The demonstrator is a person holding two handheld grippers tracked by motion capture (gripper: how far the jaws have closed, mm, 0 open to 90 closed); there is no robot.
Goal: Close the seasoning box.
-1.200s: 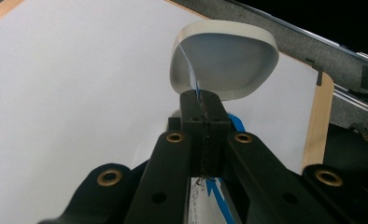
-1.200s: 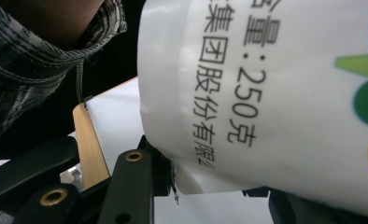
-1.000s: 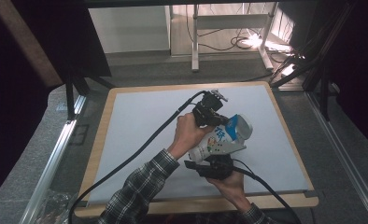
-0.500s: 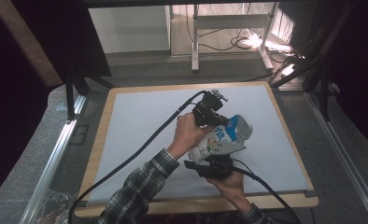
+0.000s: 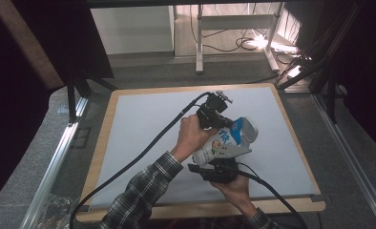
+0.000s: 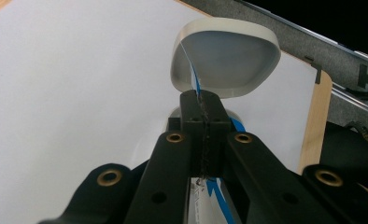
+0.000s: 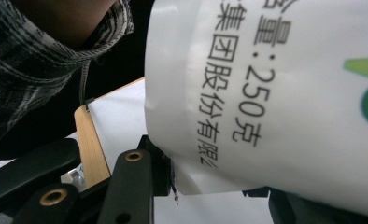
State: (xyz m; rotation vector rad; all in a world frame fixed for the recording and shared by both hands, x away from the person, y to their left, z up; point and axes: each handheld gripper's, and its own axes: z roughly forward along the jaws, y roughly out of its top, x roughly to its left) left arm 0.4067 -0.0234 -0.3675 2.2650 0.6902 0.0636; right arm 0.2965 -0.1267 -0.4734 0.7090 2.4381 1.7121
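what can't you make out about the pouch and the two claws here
- Pouch contents: opaque film, every view.
- Pouch print: cut off by the edges in the right gripper view; too small in the high view.
- Right claw far jaw: behind the pouch's edge, right gripper view.
- Left claw grip depth: its own jaws cover the pinched film.

A white pouch [image 5: 226, 140] with blue markings, black claws, a grey-and-black plaid sleeve [image 5: 141, 193].

High cam overhead; gripper cams close; share pouch [image 5: 229, 139].
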